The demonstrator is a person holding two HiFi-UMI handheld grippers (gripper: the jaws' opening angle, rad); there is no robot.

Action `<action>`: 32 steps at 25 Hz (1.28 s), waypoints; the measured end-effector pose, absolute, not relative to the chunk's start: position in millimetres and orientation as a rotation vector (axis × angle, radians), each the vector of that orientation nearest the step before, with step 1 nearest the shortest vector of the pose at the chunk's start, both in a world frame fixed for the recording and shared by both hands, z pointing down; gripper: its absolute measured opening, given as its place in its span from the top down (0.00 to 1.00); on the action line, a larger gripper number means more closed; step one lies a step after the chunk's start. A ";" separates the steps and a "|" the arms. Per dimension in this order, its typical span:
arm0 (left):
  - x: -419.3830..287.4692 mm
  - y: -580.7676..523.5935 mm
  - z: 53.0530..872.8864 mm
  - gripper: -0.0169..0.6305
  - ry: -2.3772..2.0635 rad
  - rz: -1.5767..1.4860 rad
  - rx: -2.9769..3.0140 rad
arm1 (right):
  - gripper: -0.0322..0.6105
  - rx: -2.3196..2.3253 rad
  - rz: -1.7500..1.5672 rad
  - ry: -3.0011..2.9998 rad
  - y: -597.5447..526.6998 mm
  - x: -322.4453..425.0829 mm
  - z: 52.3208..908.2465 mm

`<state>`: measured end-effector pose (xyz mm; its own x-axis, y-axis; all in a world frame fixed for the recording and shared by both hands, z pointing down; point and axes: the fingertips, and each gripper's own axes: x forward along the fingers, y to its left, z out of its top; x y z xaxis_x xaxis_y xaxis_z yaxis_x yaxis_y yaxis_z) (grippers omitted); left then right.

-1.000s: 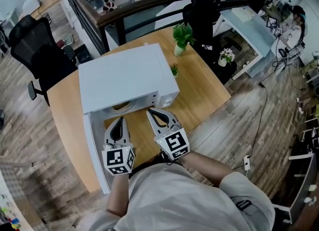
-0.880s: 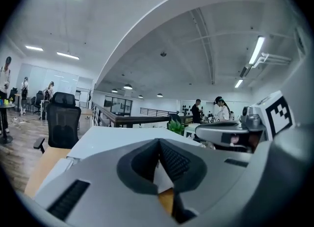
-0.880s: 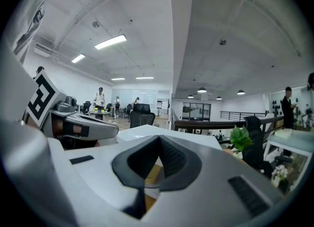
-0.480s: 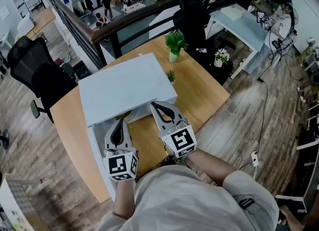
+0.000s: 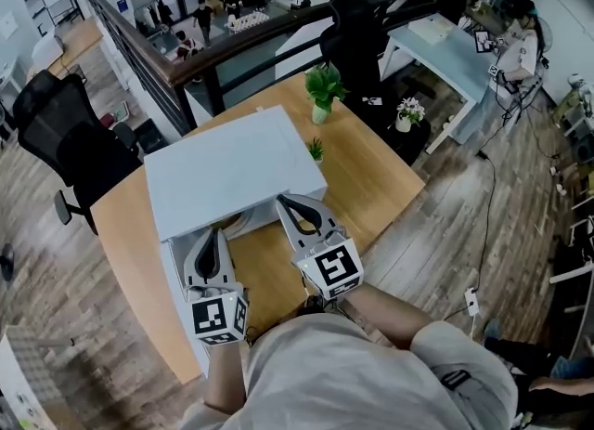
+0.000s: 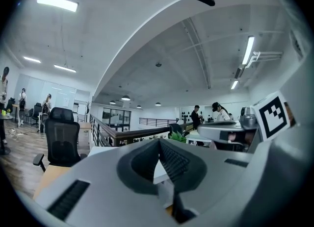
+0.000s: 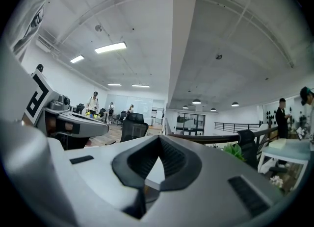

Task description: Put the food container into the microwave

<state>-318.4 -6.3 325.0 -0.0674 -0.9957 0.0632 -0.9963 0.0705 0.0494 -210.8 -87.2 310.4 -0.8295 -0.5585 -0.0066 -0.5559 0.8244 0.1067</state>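
- Left gripper (image 5: 211, 236) hovers level at the mouth of the microwave (image 5: 232, 168), and its jaws are clenched tip to tip with nothing between them.
- Just to its left, the microwave's door (image 5: 173, 275) hangs swung wide open, reaching toward the near edge of the wooden bench (image 5: 371, 177).
- Over to the white microwave itself: it sits square on the bench, and the head view looks down on its flat top.
- And there is the food container (image 5: 243, 223), tan and round, already inside the cavity. Only part of it shows beneath the front edge of the microwave's top, and neither gripper has hold of it.
- Right gripper (image 5: 281, 201) comes next, with its tips at the right side of the opening. Its jaws are pressed together too, empty.
- Further right, a small green plant (image 5: 316, 149) stands just beside the microwave's right wall.
- Beyond that, a leafy plant in a white pot (image 5: 322, 94) stands at the bench's far edge.
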 end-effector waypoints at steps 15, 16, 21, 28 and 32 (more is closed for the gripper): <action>-313.5 -11.9 326.5 0.95 -2.227 0.006 2.102 | 0.95 0.945 -0.173 -2.968 -92.6 -200.2 303.2; -312.8 -12.2 327.2 0.95 -2.225 0.007 2.103 | 0.95 0.942 -0.172 -2.971 -92.1 -200.1 302.7; -307.7 -14.9 330.1 0.95 -2.206 0.017 2.117 | 0.95 0.943 -0.178 -2.962 -93.3 -196.8 302.7; -308.7 -18.0 329.5 0.95 -2.205 0.009 2.111 | 0.95 0.967 -0.156 -2.933 -101.6 -191.2 307.6; -307.7 -17.8 331.9 0.95 -2.201 0.007 2.110 | 0.95 0.978 -0.176 -2.931 -103.0 -187.7 306.5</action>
<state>-307.7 -17.8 331.9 -0.0402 -0.9967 0.0699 -0.9971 0.0445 0.0609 -187.7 -103.0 306.5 -0.7995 -0.6006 0.0083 -0.5953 0.7941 0.1222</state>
